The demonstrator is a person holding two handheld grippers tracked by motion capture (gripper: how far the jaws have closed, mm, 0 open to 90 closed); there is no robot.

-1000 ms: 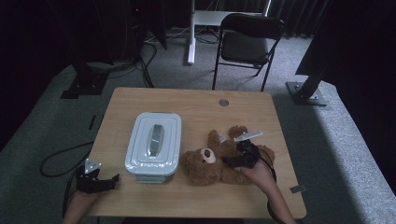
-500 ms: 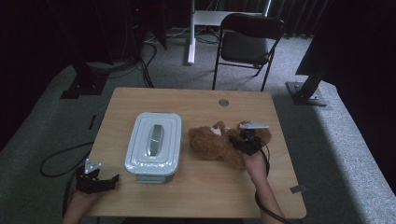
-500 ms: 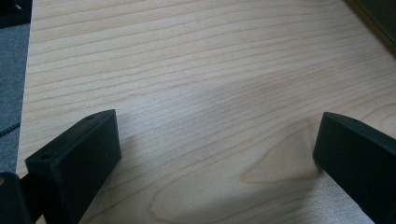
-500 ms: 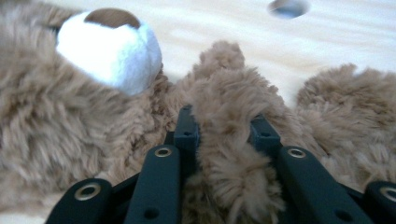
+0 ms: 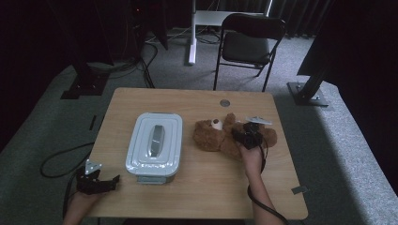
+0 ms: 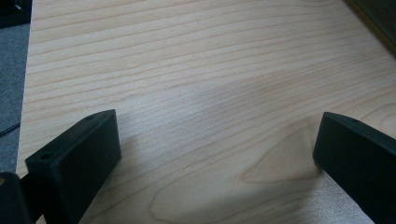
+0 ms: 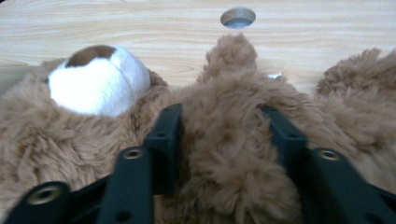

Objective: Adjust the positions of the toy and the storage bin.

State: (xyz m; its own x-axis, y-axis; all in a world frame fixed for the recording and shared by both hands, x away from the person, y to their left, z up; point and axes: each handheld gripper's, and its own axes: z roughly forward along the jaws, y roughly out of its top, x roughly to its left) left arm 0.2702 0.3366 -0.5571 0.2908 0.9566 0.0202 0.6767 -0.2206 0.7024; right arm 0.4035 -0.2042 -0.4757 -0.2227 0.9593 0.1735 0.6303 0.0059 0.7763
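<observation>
At seven o'clock the left gripper [image 5: 101,182] idles, jaws wide over bare table [image 6: 196,70]. The lidded box [image 5: 155,145] hasn't moved. At three o'clock the teddy bear [image 5: 220,136] has shifted rightward; the right gripper [image 7: 224,140], jaws just reopening partway, squeezes its fur, likely regripping.

Wooden desk [image 5: 202,197] with two things on it

A pale lidded box [image 5: 155,144] lies left of middle; a brown teddy bear [image 5: 216,136] lies just right of the box, a round hole [image 5: 225,102] beyond the bear.
</observation>
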